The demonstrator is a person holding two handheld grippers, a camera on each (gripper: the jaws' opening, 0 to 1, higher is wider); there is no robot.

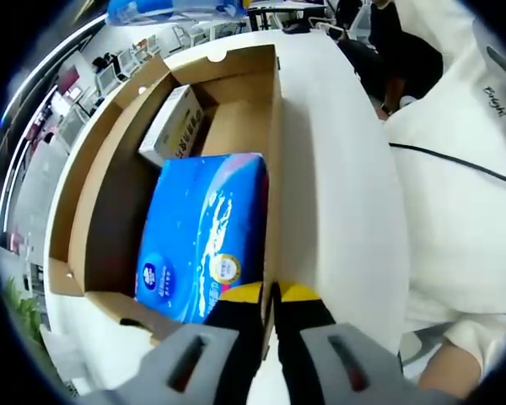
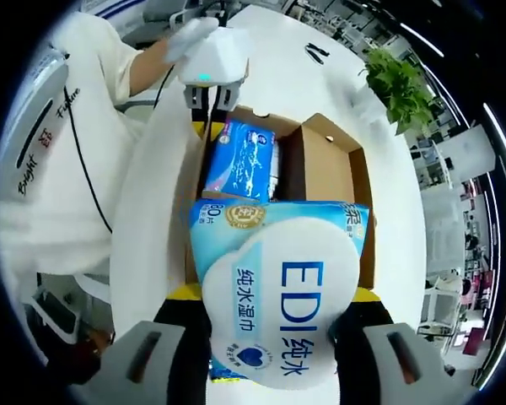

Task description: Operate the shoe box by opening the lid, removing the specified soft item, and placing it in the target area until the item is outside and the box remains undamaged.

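**Cardboard box open, wipes pack lifted in my right gripper**

Cardboard shoe box (image 1: 101, 211) sits open on the white table (image 1: 346, 194), lid flap folded out to the far side. In the left gripper view my left gripper (image 1: 270, 308) is pinched on the near wall of the box, jaws nearly together with the wall edge between them, so I read it as holding the box steady.

Inside I see a blue tissue pack (image 1: 207, 232) lying flat and a small white carton (image 1: 173, 122) beyond it at the far end.

In the right gripper view my right gripper (image 2: 274, 337) is clamped on the light-blue wet wipes pack (image 2: 278, 295), one jaw on each side. The pack looks raised above the box (image 2: 337, 160), close to the camera; I can't tell whether its lower edge is fully past the rim.

Step in hand: removal, about mid-task. Placement not yet done.

Next move needs: raise the pack straight up until clear of the walls, then carry it sideways to bare table. Keep the squeeze modest since the pack is soft. Left keeps the box from dragging or tearing at the pinched wall.
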